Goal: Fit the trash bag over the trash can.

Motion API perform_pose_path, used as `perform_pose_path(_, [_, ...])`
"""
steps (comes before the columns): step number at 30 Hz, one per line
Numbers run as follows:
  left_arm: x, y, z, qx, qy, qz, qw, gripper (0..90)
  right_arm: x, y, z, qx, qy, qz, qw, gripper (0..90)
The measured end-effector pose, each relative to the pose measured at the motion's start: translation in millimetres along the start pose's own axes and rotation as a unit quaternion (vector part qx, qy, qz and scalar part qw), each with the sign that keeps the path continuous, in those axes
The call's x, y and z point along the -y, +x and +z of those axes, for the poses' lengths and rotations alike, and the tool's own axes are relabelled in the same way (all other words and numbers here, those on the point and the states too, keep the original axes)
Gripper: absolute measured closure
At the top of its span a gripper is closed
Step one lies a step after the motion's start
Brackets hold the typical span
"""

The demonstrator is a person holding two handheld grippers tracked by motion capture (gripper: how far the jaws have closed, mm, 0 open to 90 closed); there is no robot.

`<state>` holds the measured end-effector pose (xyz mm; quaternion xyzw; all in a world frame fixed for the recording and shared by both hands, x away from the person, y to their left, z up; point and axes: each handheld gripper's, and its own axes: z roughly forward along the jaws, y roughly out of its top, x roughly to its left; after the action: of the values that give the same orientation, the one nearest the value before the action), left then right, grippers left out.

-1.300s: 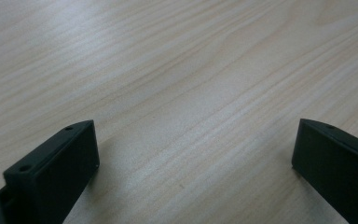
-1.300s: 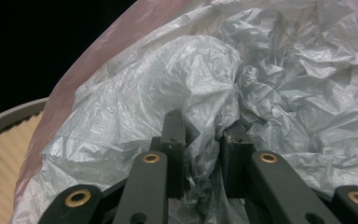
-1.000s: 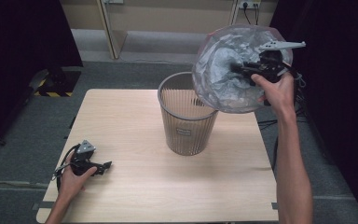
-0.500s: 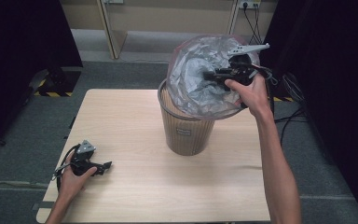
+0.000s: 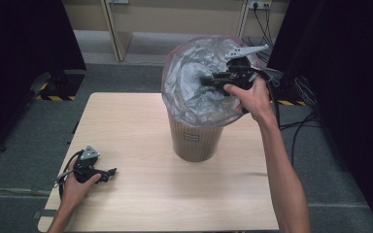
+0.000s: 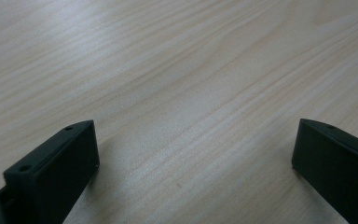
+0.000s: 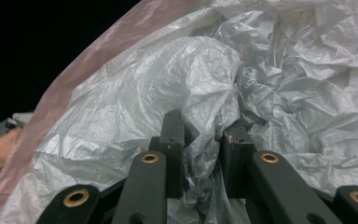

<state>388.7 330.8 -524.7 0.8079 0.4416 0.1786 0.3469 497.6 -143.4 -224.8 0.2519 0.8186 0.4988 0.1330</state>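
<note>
A grey, crinkled plastic bag with a pinkish rim hangs open over the brown mesh waste bin at the table's far middle. My right gripper is shut on a fold of the bag, held above the bin's mouth; the film bunches between its two black jaws. My left gripper rests on the wooden table at the near left. Its jaws stand wide apart over bare wood, nothing between them.
Table edges run close to the left hand at the near left corner. Cables trail on the floor to the right of the table. Dark curtains flank both sides.
My right gripper has carried the bag leftward from the far right until it covers the bin's mouth. The left hand has stayed where it was.
</note>
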Motion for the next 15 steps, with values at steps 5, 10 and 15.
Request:
perform_pose_path(5, [0.1,-0.2,0.0,0.000,0.000,0.000,1.0000,0.0,2.9,3.4,15.5,0.018,0.027,-0.011,0.9994,72.6])
perform_pose_path(10, [0.1,-0.3,0.0,0.001,-0.001,0.001,1.0000,0.0,3.4,2.9,21.5,0.030,0.025,-0.010,0.9992,46.9])
perform_pose_path(15, [0.1,-0.5,0.0,0.001,-0.001,0.001,1.0000,0.0,1.5,-1.3,11.5,0.048,0.006,0.000,0.9988,40.8])
